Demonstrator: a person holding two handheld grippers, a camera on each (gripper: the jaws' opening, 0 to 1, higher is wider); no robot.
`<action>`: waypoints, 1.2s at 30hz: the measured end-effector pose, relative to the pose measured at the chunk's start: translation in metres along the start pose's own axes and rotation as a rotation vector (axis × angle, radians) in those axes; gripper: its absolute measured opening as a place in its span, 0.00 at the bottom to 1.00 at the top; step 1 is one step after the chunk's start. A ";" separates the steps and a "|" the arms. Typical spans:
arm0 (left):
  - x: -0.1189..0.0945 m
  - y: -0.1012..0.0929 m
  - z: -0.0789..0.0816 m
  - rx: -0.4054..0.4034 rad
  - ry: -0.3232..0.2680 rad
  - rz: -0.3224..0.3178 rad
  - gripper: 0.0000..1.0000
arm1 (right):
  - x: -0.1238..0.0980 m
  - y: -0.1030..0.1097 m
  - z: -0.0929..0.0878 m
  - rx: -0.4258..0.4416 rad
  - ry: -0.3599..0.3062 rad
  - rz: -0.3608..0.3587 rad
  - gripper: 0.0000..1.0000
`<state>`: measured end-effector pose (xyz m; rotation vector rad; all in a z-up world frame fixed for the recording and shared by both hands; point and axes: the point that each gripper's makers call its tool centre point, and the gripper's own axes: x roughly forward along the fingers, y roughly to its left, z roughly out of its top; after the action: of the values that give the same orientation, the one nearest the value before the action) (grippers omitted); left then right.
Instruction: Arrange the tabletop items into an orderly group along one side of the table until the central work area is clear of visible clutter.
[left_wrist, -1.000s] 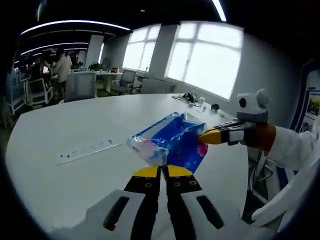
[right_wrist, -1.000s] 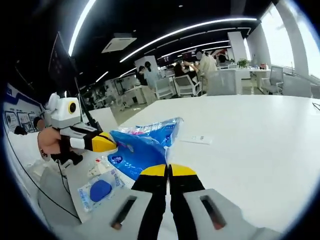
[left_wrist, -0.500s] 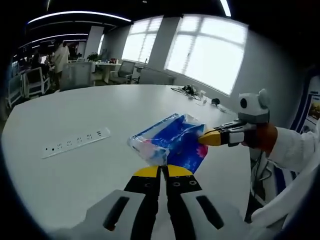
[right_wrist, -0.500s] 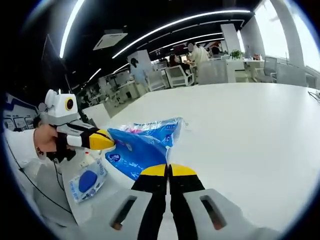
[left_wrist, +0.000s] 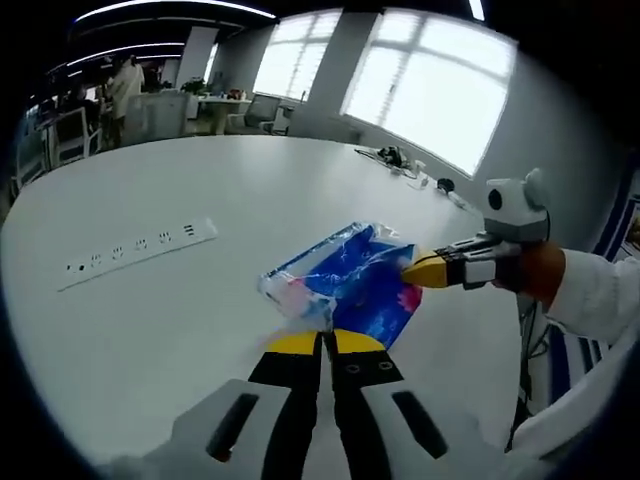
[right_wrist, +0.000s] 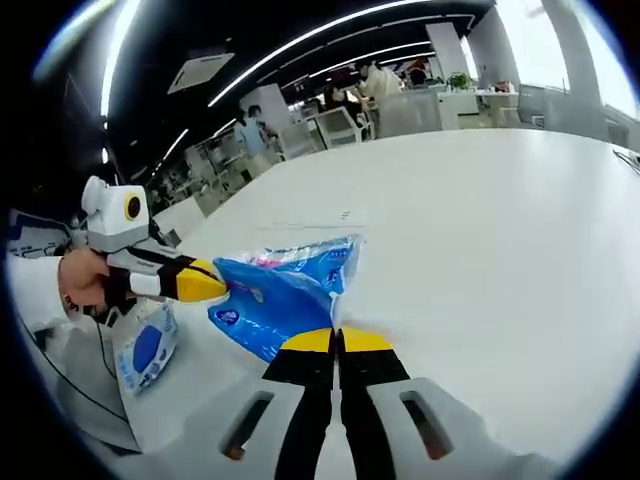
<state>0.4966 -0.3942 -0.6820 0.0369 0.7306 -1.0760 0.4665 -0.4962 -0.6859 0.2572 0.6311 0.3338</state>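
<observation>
Left gripper (left_wrist: 322, 342) and right gripper (right_wrist: 337, 340) both clenched on a crinkly blue plastic bag (left_wrist: 347, 285), held just above the table (left_wrist: 150, 330) near its edge. Glossy white tabletop, rounded; flat white power strip (left_wrist: 140, 244) further in. Small blue-printed pouch (right_wrist: 145, 347) at table edge. Open office beyond, bright windows (left_wrist: 430, 95), chairs (right_wrist: 335, 125).

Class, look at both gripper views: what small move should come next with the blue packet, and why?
Probably carry the crinkly blue plastic packet towards the table edge and set it beside the small blue-printed pouch lying there. Both the left gripper and the right gripper are shut on it, holding it above the white table.
</observation>
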 end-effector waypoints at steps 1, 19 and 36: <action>0.002 0.001 -0.001 0.000 0.003 0.002 0.00 | 0.003 -0.002 -0.002 0.006 0.002 -0.001 0.00; 0.034 0.028 -0.030 -0.058 0.066 0.057 0.00 | 0.035 -0.022 -0.032 0.059 0.065 0.002 0.00; 0.042 0.036 -0.050 -0.055 0.107 0.053 0.01 | 0.041 -0.024 -0.047 0.087 0.089 -0.002 0.00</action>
<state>0.5109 -0.3904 -0.7556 0.0669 0.8511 -1.0088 0.4745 -0.4964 -0.7527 0.3261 0.7349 0.3176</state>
